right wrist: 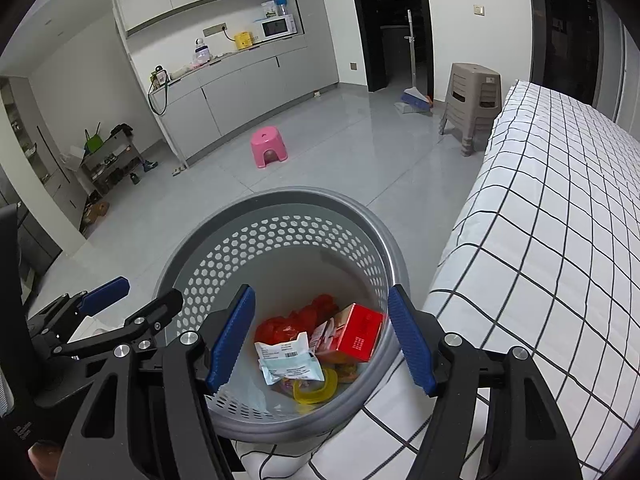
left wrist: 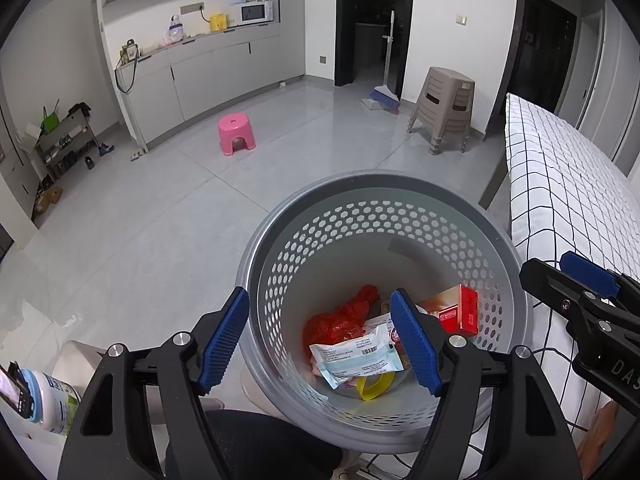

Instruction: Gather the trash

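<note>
Right gripper [left wrist: 588, 284] body carries white letters "DAS", cut off at frame edge. White wrapper [left wrist: 356, 356] in basket shows barcode and fine print, too small to read. Red box [left wrist: 460, 314] print illegible.

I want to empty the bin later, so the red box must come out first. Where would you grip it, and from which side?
Grip the red box across its narrow thickness, coming straight down from above. It leans tilted against the basket wall on top of the other trash, upper edge exposed, so a sideways approach would probably hit the wall.
</note>
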Demonstrator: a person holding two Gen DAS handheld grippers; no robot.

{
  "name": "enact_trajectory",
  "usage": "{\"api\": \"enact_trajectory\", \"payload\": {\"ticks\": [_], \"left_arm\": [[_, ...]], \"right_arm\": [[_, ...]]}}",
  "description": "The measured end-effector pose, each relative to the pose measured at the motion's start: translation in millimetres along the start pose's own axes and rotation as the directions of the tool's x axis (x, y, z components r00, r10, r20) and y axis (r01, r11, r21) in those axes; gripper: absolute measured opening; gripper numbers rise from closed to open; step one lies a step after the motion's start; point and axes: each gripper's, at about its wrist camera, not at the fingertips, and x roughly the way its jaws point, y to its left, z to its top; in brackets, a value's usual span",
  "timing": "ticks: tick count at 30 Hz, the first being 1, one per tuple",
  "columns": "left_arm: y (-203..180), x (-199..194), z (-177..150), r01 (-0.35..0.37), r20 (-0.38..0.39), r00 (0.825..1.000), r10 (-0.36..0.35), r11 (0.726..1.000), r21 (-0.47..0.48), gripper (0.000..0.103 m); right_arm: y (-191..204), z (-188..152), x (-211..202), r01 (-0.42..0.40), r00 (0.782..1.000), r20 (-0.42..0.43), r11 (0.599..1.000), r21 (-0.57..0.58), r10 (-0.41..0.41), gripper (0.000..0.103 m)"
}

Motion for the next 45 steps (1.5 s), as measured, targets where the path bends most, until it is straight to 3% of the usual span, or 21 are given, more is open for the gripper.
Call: {"api": "enact_trajectory", "payload": {"ticks": [13, 24, 45], "left_arm": [[-10, -17, 4, -0.021, 0.023, 1.000, 0.021, 1.000, 0.014, 0.079], [-13, -33, 8, -0.046, 0.049, 0.998, 0.045, 0.999, 0.017, 0.094], [-17, -49, 11, -0.056, 0.068, 0.996, 0.054, 0.998, 0.022, 0.097]], "right_arm": [[-9, -7, -15, 0.021, 1.000, 0.015, 0.999, 0.026, -0.021, 0.069], [-21, -12, -31, 0.032, 0.999, 0.020, 0.998, 0.056, -0.033, 0.074], [-25, -13, -50, 0.068, 0.997, 0.028, 0.996, 0.061, -0.070, 0.074]]}}
